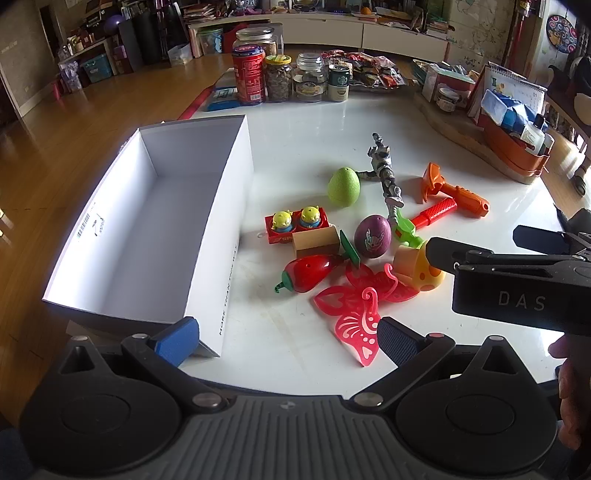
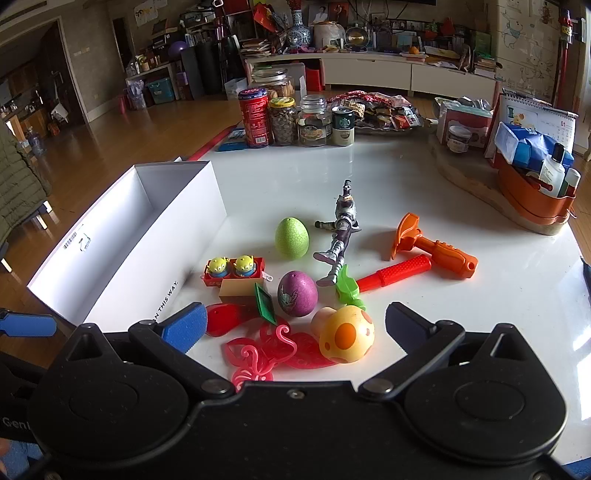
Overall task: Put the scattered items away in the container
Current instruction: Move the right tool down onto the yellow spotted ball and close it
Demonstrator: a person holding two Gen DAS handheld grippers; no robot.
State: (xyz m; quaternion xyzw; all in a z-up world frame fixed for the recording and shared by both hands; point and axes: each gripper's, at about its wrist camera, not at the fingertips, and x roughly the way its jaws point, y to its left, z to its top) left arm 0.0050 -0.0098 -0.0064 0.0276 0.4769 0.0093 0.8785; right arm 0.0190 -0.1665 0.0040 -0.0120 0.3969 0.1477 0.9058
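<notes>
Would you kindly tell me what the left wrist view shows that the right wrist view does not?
Only the left wrist view shows the whole red toy chili pepper and the right hand-held gripper, open.

Only the right wrist view shows the blue-and-white porcelain vase.

Both show the white cardboard box, holding nothing, the green toy egg and the purple toy egg.

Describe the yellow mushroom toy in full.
The mushroom toy looks like glossy plastic or painted wood: a yellow cap with orange spots on a pale peach stem. It lies tipped on its side on the white table, the stem toward the purple egg, and rests against the pink butterfly stencil. No gripper touches it.
</notes>
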